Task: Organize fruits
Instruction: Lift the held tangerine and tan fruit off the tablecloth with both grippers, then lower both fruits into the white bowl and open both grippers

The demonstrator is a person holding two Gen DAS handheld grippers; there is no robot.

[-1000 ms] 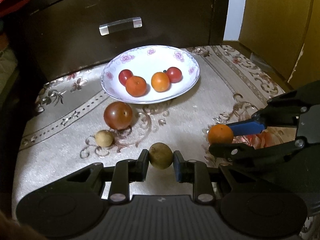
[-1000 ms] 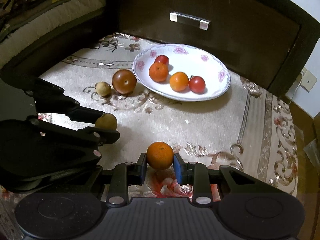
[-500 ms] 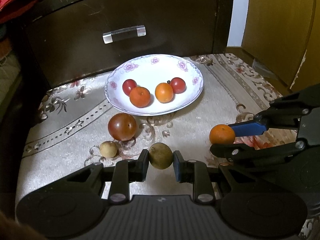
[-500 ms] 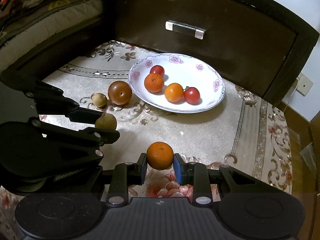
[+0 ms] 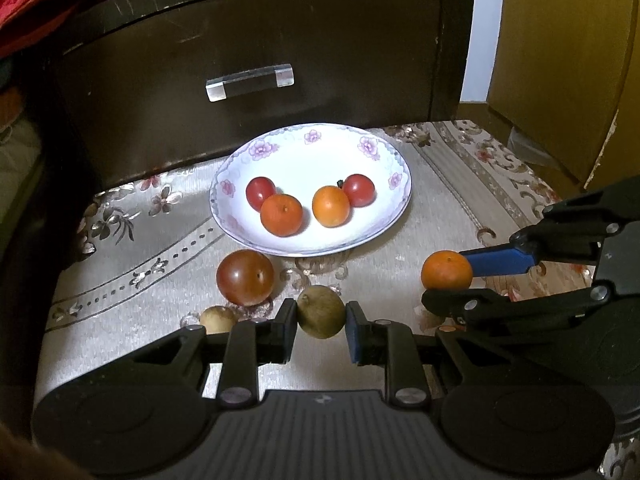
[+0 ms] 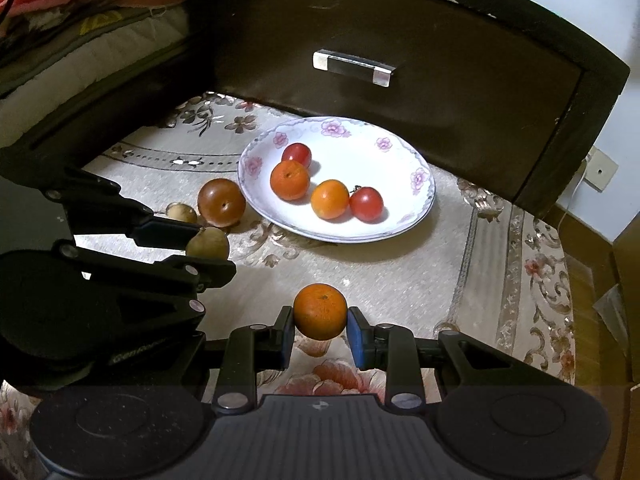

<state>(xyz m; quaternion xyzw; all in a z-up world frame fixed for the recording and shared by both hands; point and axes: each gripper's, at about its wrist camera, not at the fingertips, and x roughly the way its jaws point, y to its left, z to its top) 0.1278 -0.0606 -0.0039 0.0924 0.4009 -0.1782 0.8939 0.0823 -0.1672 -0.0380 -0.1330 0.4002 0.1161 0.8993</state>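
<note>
From the left wrist view, the left gripper [image 5: 321, 320] is clamped on a round olive-brown fruit [image 5: 321, 311], its blue-padded fingers pressed to both sides. The gripper's own body cuts off most of a small tan round fruit [image 5: 217, 319] lying on the beige floral cloth [image 5: 432, 216], beside a large dark red-brown round fruit [image 5: 245, 277]. Behind sits the white floral-rimmed bowl [image 5: 394, 160], holding two red tomatoes and two orange fruits. At the right, the right gripper [image 5: 454, 284] pinches a small orange mandarin [image 5: 446, 269]; its lower finger hides the mandarin's underside.

From the right wrist view, the right gripper [image 6: 320, 326] is closed on the mandarin [image 6: 320, 311], held above the cloth [image 6: 400, 272], near the bowl [image 6: 424, 200]. The left gripper [image 6: 200, 250] enters from the left, covering part of the olive-brown fruit [image 6: 210, 243] and half of the small tan fruit [image 6: 182, 213]. Only here does a wall socket [image 6: 602, 168] show beyond the dark wooden drawer front [image 6: 440, 40].
</note>
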